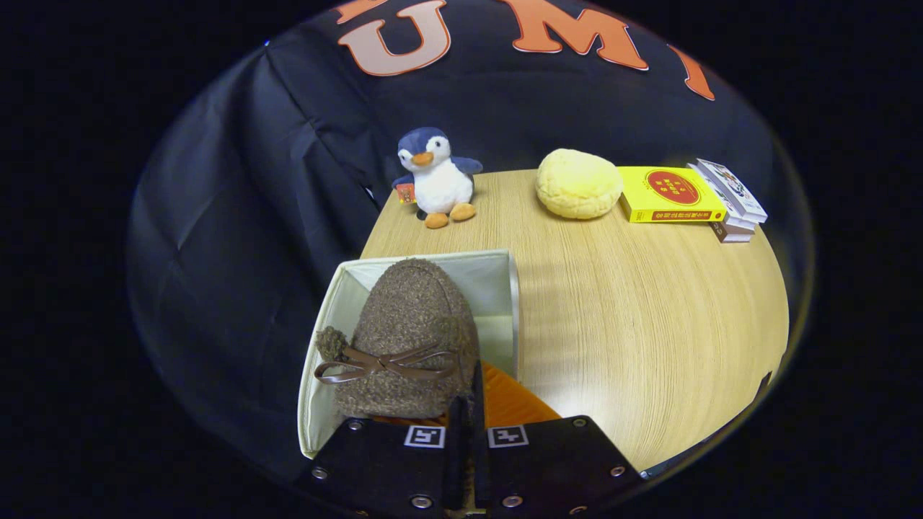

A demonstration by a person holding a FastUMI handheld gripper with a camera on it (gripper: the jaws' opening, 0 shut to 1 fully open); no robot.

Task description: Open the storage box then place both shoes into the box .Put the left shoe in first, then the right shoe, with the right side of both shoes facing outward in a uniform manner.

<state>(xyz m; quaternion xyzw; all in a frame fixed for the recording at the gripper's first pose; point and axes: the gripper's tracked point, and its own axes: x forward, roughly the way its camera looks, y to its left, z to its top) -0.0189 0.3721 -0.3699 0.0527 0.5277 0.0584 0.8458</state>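
Note:
A brown fuzzy shoe [411, 331] with a brown leather bow hangs toe-forward over the open white storage box [513, 303]. My gripper [467, 418] is shut on the shoe's rim near its heel, fingers pressed close together. An orange lining or flap [515, 404] shows just right of the fingers, under the shoe's rear. The box sits at the left front corner of the wooden table [634, 331], its white inner walls visible beyond the shoe's toe. The shoe hides the box's floor.
Beyond the box stand a blue-and-white plush penguin [436, 176], a yellow bun-shaped cushion [578, 184] and a yellow book [670, 194] beside a small stack of books [732, 198]. The table's left edge drops off next to the box.

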